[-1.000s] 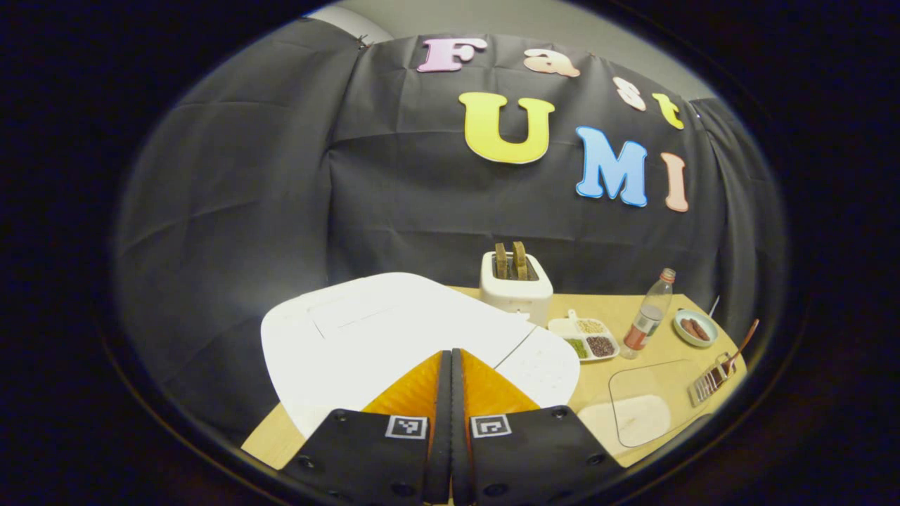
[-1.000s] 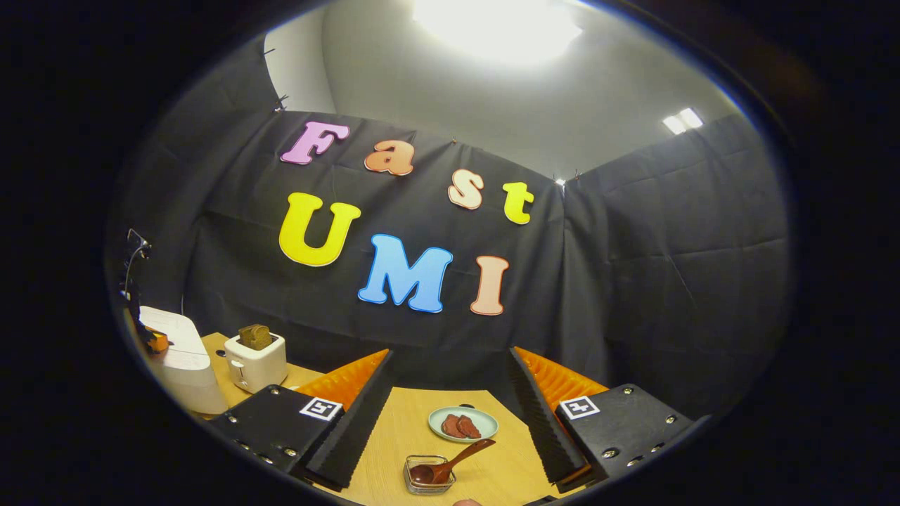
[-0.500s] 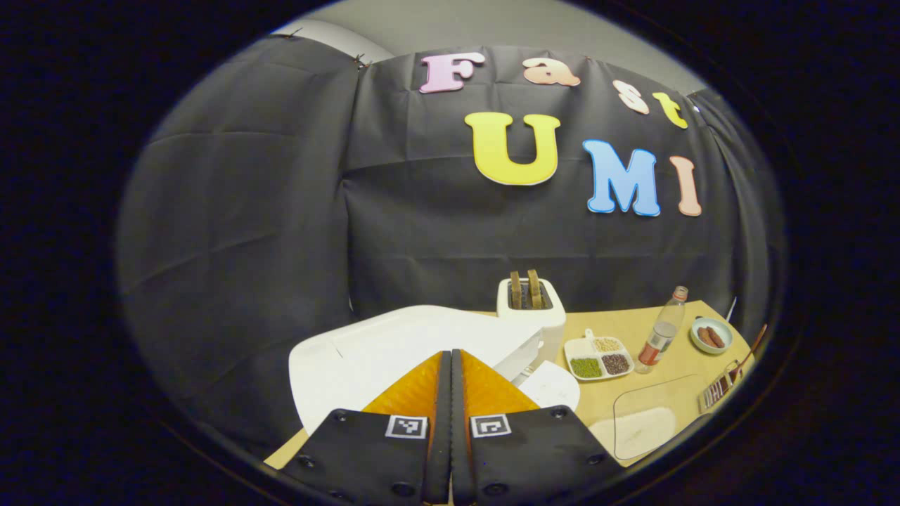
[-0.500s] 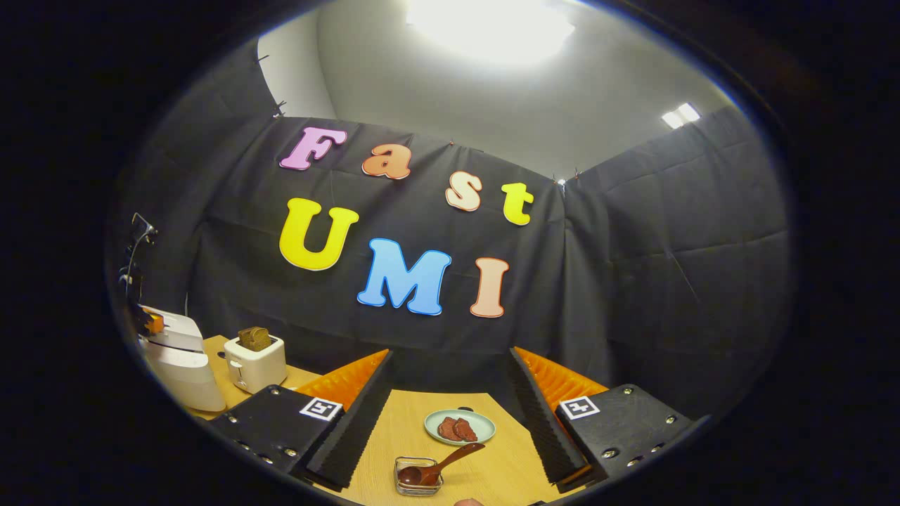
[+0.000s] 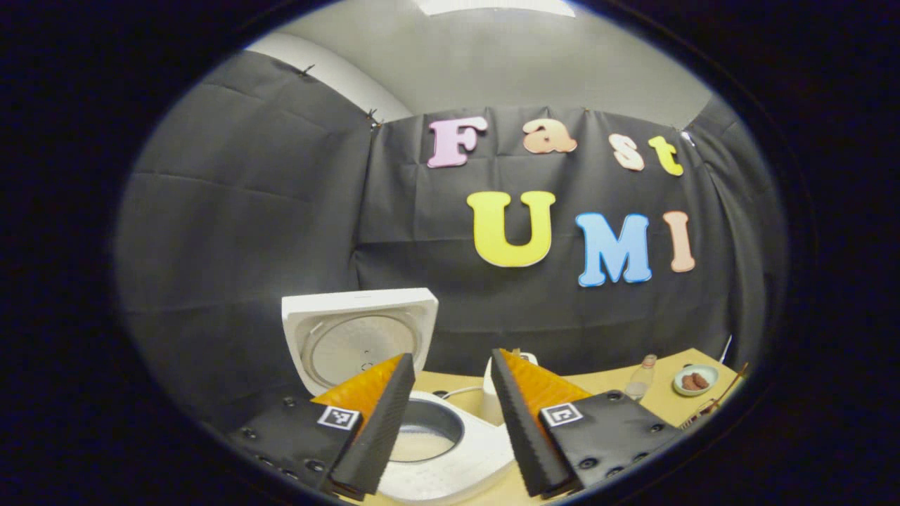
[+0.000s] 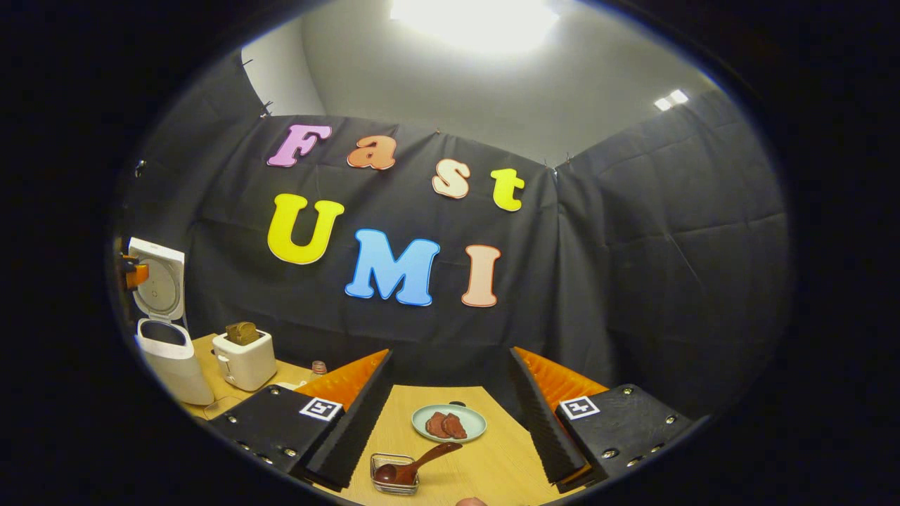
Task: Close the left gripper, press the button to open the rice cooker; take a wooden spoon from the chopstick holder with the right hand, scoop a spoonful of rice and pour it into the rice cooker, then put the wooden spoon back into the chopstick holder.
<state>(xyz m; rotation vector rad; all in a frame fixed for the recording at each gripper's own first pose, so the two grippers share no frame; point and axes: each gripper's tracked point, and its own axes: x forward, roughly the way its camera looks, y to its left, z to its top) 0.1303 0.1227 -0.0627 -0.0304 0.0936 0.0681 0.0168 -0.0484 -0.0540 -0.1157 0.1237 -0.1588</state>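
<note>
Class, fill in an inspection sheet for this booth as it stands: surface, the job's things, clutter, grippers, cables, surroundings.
Surface: wooden table, bare between the right gripper's fingers.
Job's things: rice cooker open, lid upright; wooden spoon resting in the chopstick holder.
Clutter: toaster with bread; plate of brown food; bottle.
Grippers: left gripper open above the cooker; right gripper open, short of the spoon.
Cables: pale cord behind the cooker.
Surroundings: black cloth wall.

Left gripper point(image 5: 446, 414) and right gripper point(image 6: 450, 414): jaws apart, apparently empty.
</note>
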